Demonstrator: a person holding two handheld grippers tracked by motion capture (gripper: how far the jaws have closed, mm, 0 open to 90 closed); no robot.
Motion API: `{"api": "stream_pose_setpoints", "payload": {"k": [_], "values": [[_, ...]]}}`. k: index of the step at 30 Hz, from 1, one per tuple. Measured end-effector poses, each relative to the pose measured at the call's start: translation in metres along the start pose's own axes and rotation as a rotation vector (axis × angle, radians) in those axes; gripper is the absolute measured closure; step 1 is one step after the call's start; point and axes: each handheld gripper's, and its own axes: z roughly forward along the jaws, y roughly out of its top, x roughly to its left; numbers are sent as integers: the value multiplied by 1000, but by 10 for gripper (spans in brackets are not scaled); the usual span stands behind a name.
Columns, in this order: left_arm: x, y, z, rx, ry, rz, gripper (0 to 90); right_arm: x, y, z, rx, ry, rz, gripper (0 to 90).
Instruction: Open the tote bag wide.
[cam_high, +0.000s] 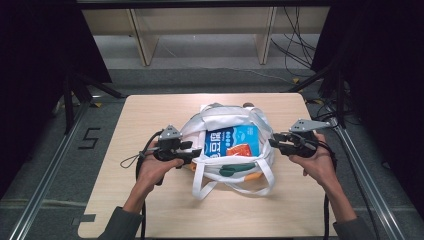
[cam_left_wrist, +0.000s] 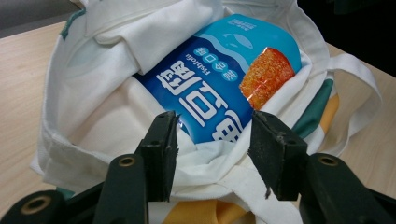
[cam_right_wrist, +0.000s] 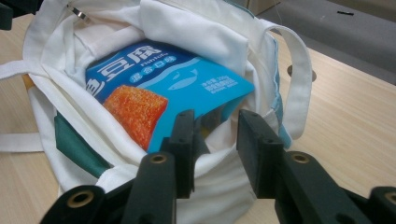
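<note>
A white cloth tote bag (cam_high: 220, 120) lies open on the wooden table (cam_high: 150, 115), with a blue snack packet (cam_high: 232, 141) inside it. The packet (cam_left_wrist: 215, 79) carries white lettering and an orange food picture. My left gripper (cam_high: 196, 152) sits at the bag's left rim, open, its jaws straddling the white rim cloth (cam_left_wrist: 210, 154). My right gripper (cam_high: 272, 141) is at the bag's right rim, open, its jaws either side of the rim (cam_right_wrist: 219, 140) just below the packet (cam_right_wrist: 163, 88). The bag's handles (cam_high: 240, 187) trail toward the table's near edge.
Green and orange patches (cam_high: 240, 170) show on the bag's near side. A black cable (cam_high: 131, 160) loops on the table left of my left hand. Metal rails (cam_high: 55, 160) run along both sides of the table, with shelving legs (cam_high: 145, 45) beyond.
</note>
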Motion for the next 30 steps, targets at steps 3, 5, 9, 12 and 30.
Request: {"api": "stream_pose_setpoints", "payload": {"k": [3, 5, 9, 12, 30], "values": [[-5, -1, -3, 6, -16, 10, 458, 3, 1, -3, 9, -12, 26, 562], [-6, 0, -6, 8, -13, 15, 432, 2, 1, -5, 10, -17, 18, 542], [-7, -1, -8, 16, -20, 30, 391, 3, 0, -5, -13, -28, 21, 498], [-6, -2, -8, 35, -10, 38, 363, 5, 0, -6, -9, -28, 49, 475], [-16, -5, -20, -2, -41, 25, 285, 4, -12, -13, -6, -31, 68, 351]]}}
